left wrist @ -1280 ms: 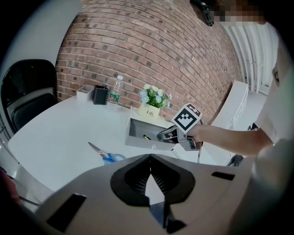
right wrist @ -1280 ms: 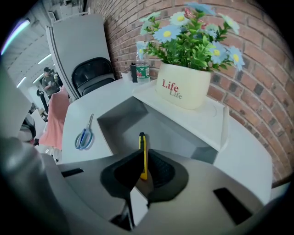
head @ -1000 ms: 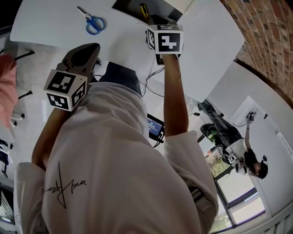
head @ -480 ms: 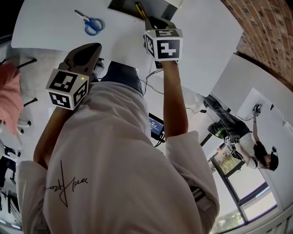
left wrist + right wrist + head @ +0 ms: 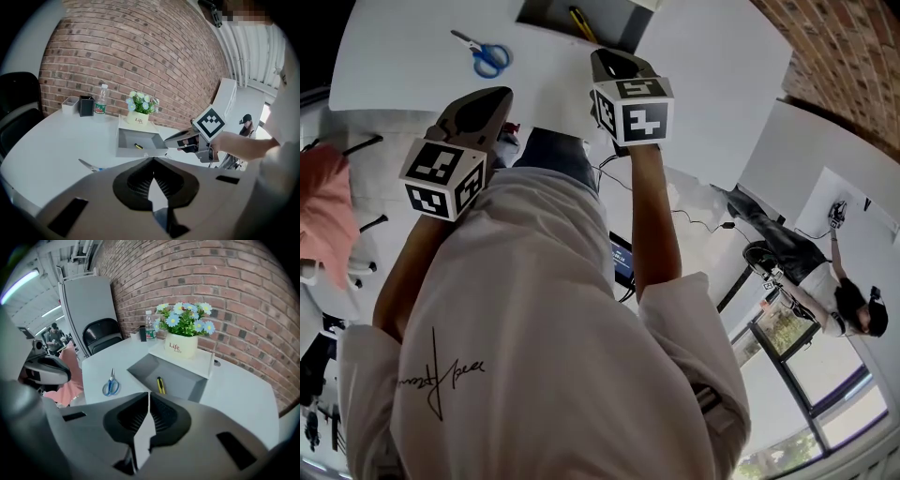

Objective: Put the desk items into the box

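Blue-handled steel scissors (image 5: pixel 485 54) lie flat on the white bench (image 5: pixel 403 56), just left of the open grey box (image 5: pixel 614 23), where a slim yellow-and-black item (image 5: pixel 578 22) already rests. Their long axis runs slantwise away from the person, blades far, handles near. The left tongs (image 5: pixel 487 98) hover almost straight behind the handles, pressed together and empty. The right tongs (image 5: pixel 609 64), likewise closed on nothing, hang before the box. The left looks nearer for the pick, once spread.

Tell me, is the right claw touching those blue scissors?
Apart. The right gripper view shows the blue scissors lying on the white table, well clear of the right claw, with bare surface between.
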Demonstrator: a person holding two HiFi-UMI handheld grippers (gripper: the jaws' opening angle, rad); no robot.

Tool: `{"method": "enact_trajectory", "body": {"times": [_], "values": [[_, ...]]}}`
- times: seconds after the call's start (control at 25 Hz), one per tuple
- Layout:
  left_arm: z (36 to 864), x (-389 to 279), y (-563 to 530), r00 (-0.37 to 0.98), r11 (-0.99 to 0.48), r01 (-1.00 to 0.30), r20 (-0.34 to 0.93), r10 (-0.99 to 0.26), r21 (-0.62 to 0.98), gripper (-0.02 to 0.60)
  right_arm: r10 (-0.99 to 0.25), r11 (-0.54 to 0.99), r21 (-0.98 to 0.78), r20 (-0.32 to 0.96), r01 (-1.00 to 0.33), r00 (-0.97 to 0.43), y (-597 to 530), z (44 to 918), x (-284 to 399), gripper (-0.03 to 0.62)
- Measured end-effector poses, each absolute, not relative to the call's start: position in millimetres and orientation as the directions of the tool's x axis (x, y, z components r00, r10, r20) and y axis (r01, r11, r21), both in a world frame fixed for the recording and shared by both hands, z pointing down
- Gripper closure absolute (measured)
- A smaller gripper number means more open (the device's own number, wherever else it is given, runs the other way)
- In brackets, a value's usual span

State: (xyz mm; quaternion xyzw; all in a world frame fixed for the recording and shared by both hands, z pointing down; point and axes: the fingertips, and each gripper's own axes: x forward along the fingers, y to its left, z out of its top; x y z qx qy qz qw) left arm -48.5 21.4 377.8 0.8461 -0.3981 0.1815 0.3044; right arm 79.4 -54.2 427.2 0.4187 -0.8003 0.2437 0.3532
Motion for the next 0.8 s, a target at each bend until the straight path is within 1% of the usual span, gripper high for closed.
{"method": "enact_trajectory", "body": {"times": [0.56,0.8], "values": [[369.2,-42.0,18.8,0.645,-0.552,-0.757,0.538,-0.543,0.351,0.575,-0.521,0.451,-0.158,0.752,-0.878,-0.403,-14.5,421.8,77.4,0.560],[370.2,-40.2,23.2,0.671,-0.590,-0.729,0.534,-0.514,0.347,0.575,-0.526,0.417,-0.178,0.752,-0.891,-0.397,3.2,420.4,73.8,0.562]]}}
